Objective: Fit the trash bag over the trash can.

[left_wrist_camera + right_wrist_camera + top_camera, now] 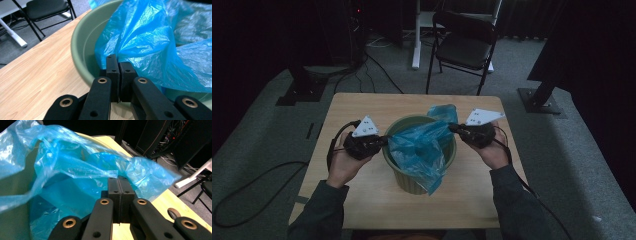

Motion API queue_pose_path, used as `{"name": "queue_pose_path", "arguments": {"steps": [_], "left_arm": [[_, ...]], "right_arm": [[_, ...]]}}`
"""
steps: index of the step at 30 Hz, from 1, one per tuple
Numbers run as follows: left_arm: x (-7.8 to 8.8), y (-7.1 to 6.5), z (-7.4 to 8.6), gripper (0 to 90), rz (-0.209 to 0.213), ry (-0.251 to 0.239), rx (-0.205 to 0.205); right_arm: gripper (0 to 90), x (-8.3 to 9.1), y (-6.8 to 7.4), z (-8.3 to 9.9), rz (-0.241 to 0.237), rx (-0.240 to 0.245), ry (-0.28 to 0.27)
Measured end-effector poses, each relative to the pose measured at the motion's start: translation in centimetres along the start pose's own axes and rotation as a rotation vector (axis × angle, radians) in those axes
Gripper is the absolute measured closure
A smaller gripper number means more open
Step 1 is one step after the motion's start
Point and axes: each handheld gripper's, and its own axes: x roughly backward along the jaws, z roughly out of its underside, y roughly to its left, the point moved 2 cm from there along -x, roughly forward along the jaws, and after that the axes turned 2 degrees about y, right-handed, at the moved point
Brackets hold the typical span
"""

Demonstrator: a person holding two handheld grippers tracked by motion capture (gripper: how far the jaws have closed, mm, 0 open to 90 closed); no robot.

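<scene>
A round, pale green plastic bin (412, 186) is seen standing in the middle of the light wooden surface (362, 200), and a thin, crinkled blue plastic bag (424, 150) is spread partly inside it and partly over its near rim. The left hand-held gripper (383, 140) is held at the left edge of the bin; its jaws are pressed fully together, and a fold of the blue film is pinched between them (119, 65). The right hand-held gripper (453, 128) is held at the right edge, its jaws likewise closed on a gathered edge of the bag (119, 180). The work is judged to be the fitting of the bag over the rim. The film can be torn if both sides are pulled apart too strongly, and a thin fold can slip from the jaws. The light bin could also be dragged or tipped by an uneven pull, because nothing holds it down.
</scene>
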Motion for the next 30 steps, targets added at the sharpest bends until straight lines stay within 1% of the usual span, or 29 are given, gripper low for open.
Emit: {"name": "queue_pose_path", "arguments": {"steps": [4,5,6,11,13,14,16,17,19,21,23,24,29,30], "left_arm": [[0.1,0.4,0.4,88.9,-0.007,0.002,0.011],[0.2,0.5,0.6,89.0,0.002,-0.008,0.023],[0.3,0.6,0.7,89.3,0.005,-0.011,0.026],[0.6,0.8,0.8,89.4,-0.009,-0.017,0.035],[0.9,1.1,1.0,89.5,-0.016,-0.017,0.041],[1.0,1.3,1.2,89.5,-0.027,-0.011,0.046],[1.0,1.4,1.4,89.5,-0.030,-0.011,0.051],[1.0,1.7,1.7,89.5,-0.043,0.001,0.057],[0.8,2.0,2.1,89.5,-0.054,0.011,0.071],[0.7,2.4,2.4,89.6,-0.051,0.015,0.085],[0.7,2.4,2.4,89.6,-0.051,0.015,0.085],[0.6,2.9,2.8,89.6,-0.054,0.020,0.106],[0.5,3.5,3.3,89.6,-0.062,0.024,0.124],[0.5,3.8,3.5,89.6,-0.068,0.027,0.138]], "right_arm": [[90.0,0.4,0.0,0.5,-0.008,-0.007,0.001],[90.0,0.5,0.0,0.6,-0.009,-0.007,0.002],[90.0,0.7,0.0,0.9,-0.009,-0.006,0.007],[90.0,0.9,0.0,1.3,-0.013,-0.010,0.008],[90.0,1.2,0.0,1.7,-0.018,-0.014,0.013],[90.0,1.3,0.0,1.8,-0.019,-0.016,0.017],[90.0,1.4,0.1,1.9,-0.020,-0.015,0.019],[90.0,1.5,0.1,2.1,-0.019,-0.014,0.023],[90.0,1.5,0.0,2.2,-0.020,-0.016,0.027],[90.0,1.5,0.0,2.3,-0.020,-0.018,0.028],[90.0,1.5,0.0,2.4,-0.019,-0.018,0.029],[90.0,1.5,-0.1,2.5,-0.019,-0.021,0.032],[90.0,1.5,-0.3,2.8,-0.014,-0.030,0.036],[90.0,1.5,-0.3,2.8,-0.014,-0.030,0.036]]}}
